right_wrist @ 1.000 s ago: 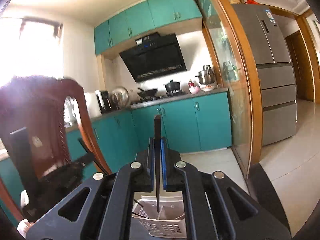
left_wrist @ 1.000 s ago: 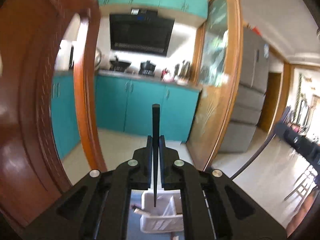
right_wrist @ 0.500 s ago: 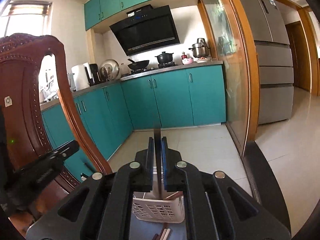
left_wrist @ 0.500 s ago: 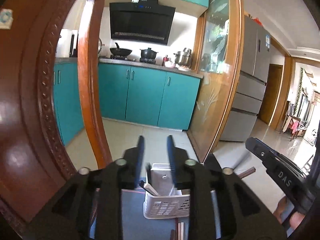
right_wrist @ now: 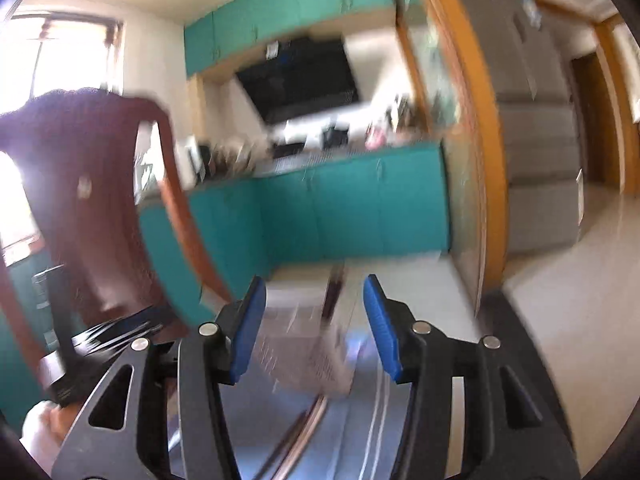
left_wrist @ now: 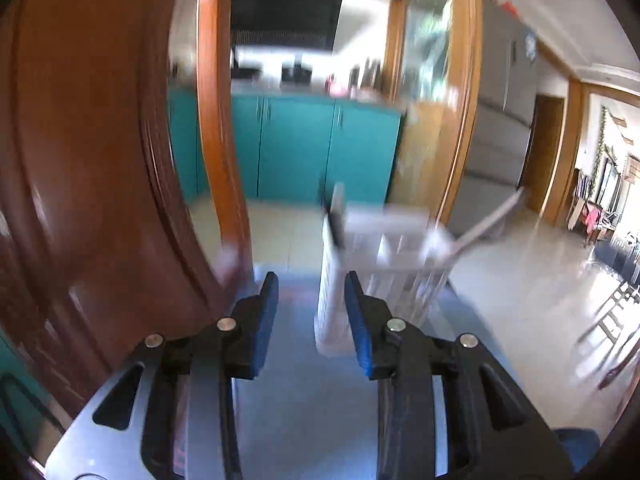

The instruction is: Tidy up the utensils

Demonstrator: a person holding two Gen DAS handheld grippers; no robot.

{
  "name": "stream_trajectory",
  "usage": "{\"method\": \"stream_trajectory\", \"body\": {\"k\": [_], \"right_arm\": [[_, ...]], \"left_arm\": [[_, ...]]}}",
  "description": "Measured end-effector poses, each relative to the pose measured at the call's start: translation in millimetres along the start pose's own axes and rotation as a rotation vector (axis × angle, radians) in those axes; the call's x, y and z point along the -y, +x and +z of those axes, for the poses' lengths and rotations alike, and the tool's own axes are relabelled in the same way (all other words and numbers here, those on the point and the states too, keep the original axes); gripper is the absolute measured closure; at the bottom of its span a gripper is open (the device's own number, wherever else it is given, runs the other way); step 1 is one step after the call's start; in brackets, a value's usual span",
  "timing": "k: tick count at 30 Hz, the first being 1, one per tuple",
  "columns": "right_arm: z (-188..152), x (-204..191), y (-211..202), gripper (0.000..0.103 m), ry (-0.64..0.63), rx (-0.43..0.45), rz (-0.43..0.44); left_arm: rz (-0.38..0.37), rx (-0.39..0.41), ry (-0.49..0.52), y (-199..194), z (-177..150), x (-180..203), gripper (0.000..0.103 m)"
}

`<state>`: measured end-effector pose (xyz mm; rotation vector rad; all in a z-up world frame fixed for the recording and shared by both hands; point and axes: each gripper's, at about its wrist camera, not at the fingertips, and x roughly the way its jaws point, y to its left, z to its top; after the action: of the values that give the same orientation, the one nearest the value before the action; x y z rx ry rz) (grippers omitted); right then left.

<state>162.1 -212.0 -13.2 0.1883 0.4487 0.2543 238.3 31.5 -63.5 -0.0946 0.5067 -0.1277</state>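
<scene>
We see our left gripper (left_wrist: 308, 296) with jaws just opening, nothing between them, right gripper (right_wrist: 314, 312) likewise parting and empty, blurred white basket (left_wrist: 384, 264) ahead on the blue-grey table (left_wrist: 304, 408), dark utensil (left_wrist: 338, 220) standing inside

Materials and finishes in view.
White perforated plastic basket (left_wrist: 384, 264); glossy varnished wooden chair (left_wrist: 100, 160); matt blue gripper pads (right_wrist: 248, 328).
</scene>
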Motion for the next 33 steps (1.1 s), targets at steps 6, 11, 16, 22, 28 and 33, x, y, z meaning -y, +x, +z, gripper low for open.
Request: {"method": "stream_trajectory", "body": {"k": [6, 11, 16, 22, 28, 33], "right_arm": [[-78.1, 22.6, 132.4, 0.065, 0.107, -0.473, -0.060], [-94.6, 17.4, 180.4, 0.070, 0.115, -0.572, -0.091], [-98.9, -1.0, 209.2, 0.070, 0.047, -0.610, -0.135], [-101.1, -16.7, 221.2, 0.070, -0.004, -0.594, -0.124], [-106.3, -8.7, 207.4, 0.092, 0.045, -0.597, -0.072], [-109.1, 21.0, 181.5, 0.095, 0.111, -0.585, -0.109]], "left_arm": [[-0.011, -0.202, 0.002, 43.6, -40.8, -2.9, 0.068], [0.097, -0.150, 0.114, 38.5, -41.6, 10.5, 0.068], [0.105, -0.135, 0.123, 33.4, -37.5, 13.7, 0.066], [0.113, -0.156, 0.132, 38.2, -42.3, 13.8, 0.064], [0.108, -0.172, 0.138, 41.6, -44.4, 17.4, 0.064], [0.105, -0.183, 0.148, 43.7, -47.4, 21.8, 0.063]]}}
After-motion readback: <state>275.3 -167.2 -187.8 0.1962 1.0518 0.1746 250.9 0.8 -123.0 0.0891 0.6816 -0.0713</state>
